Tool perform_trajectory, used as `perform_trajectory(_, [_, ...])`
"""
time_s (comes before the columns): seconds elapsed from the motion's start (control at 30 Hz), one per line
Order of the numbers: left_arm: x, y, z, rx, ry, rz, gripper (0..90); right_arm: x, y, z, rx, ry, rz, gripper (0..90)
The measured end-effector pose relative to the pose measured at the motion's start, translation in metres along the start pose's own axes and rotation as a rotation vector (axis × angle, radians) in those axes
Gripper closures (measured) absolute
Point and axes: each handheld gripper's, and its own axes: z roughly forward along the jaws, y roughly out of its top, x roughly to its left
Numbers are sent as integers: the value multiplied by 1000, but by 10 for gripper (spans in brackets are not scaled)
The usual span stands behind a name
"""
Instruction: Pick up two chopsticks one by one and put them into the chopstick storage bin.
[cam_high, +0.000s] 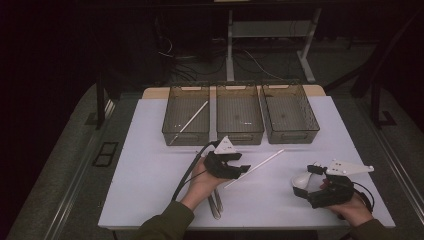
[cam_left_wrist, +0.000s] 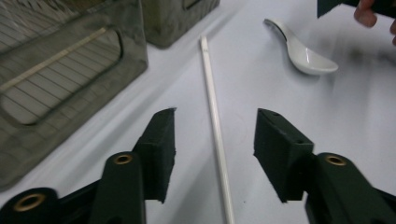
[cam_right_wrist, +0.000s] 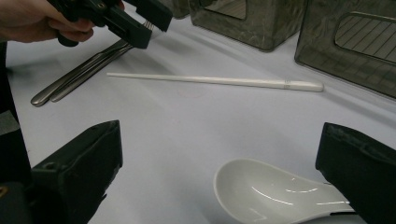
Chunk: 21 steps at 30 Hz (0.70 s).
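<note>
White chopstick (cam_left_wrist: 215, 126) lies flat on the counter (cam_high: 150, 165), running straight up the gap between the left claw's (cam_left_wrist: 215, 140) jaws in the left gripper view. Jaws apart, one pad on each side of the stick, neither touching it. Stick centred in the gap, its far end toward the bins.

High view: left claw (cam_high: 245, 169) sits at the near end of the chopstick (cam_high: 255, 168), which angles up-right toward the gap between the middle bin (cam_high: 239, 120) and the right bin (cam_high: 290, 117). Left bin (cam_high: 186, 115) holds a second white chopstick (cam_high: 190, 121), laid diagonally.

Right claw (cam_right_wrist: 219, 177): jaws wide apart, gripping nothing. White ceramic spoon (cam_right_wrist: 275, 193) lies on the counter between them, bowl up, close to the right-hand jaw; can't tell whether it touches. High view puts the right claw (cam_high: 305, 182) near the counter's right front corner, spoon (cam_high: 301, 180) at its tip, well apart from the left claw.

Steel cutlery (cam_right_wrist: 79, 74), two long handles side by side, lies on the counter under the left hand (cam_high: 202, 182), just beside the chopstick's thin end.
</note>
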Motion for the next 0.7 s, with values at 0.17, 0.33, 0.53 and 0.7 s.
perform_trajectory(0.17, [-1, -3, 9, 42, -12, 2, 593, 0, 0, 0, -1, -2, 2, 8])
perform_trajectory(0.33, [-1, -5, 16, 69, -21, -15, 680, 0, 0, 0, 2, -3, 4, 8])
perform_trajectory(0.53, [-2, -9, 25, 98, -33, -21, 749, 0, 0, 0, 2, -3, 4, 8])
perform_trajectory(0.7, [-5, -10, 29, 135, -1, 6, 788, 0, 0, 0, 1, -4, 2, 8])
